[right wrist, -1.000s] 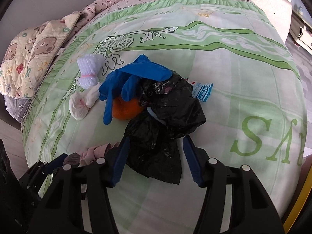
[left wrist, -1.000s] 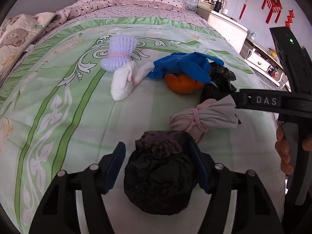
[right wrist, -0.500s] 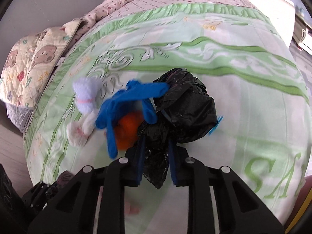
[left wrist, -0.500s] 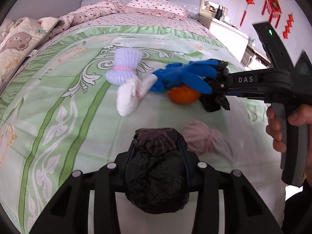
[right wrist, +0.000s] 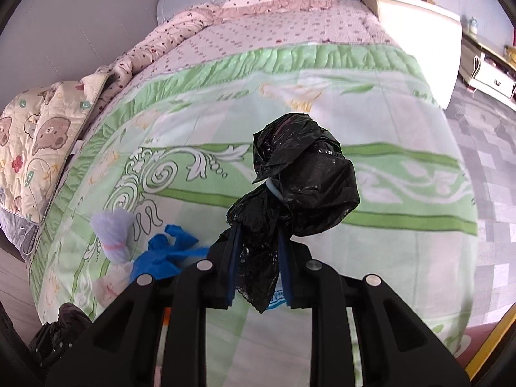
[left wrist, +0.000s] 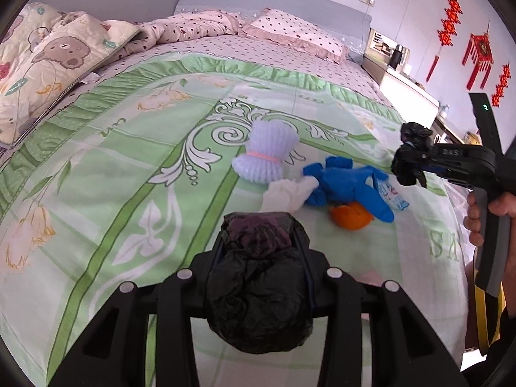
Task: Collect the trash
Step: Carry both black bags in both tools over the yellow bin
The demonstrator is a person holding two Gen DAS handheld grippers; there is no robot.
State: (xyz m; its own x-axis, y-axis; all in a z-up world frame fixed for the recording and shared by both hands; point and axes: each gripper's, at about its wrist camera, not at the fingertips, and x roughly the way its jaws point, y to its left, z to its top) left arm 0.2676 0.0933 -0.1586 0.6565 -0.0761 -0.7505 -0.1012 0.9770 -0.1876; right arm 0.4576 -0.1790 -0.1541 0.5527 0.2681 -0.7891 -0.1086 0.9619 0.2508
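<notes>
My left gripper [left wrist: 259, 251] is shut on a crumpled black plastic bag [left wrist: 258, 287] and holds it above the bed. My right gripper [right wrist: 258, 258] is shut on a second black plastic bag [right wrist: 300, 187] tied with a pale band, lifted off the bed; that bag also shows in the left wrist view [left wrist: 411, 158]. On the green bedspread [left wrist: 129, 167] lie a lilac knitted bundle [left wrist: 267, 154], a white tissue wad [left wrist: 283, 195], a blue glove [left wrist: 348, 183], an orange peel [left wrist: 350, 216] and a small blue-white wrapper [left wrist: 391, 195].
A bear-print quilt [left wrist: 42, 64] is heaped at the left. A dotted pink pillow [left wrist: 296, 34] lies at the headboard. A white nightstand [left wrist: 406, 93] stands at the right of the bed. A pink bundle [left wrist: 371, 275] shows under my left gripper.
Both grippers have risen with their black bags held. The right bag has come clear of the blue glove and orange peel, uncovering the wrapper. The pink bundle has dropped nearly out of the left view.
</notes>
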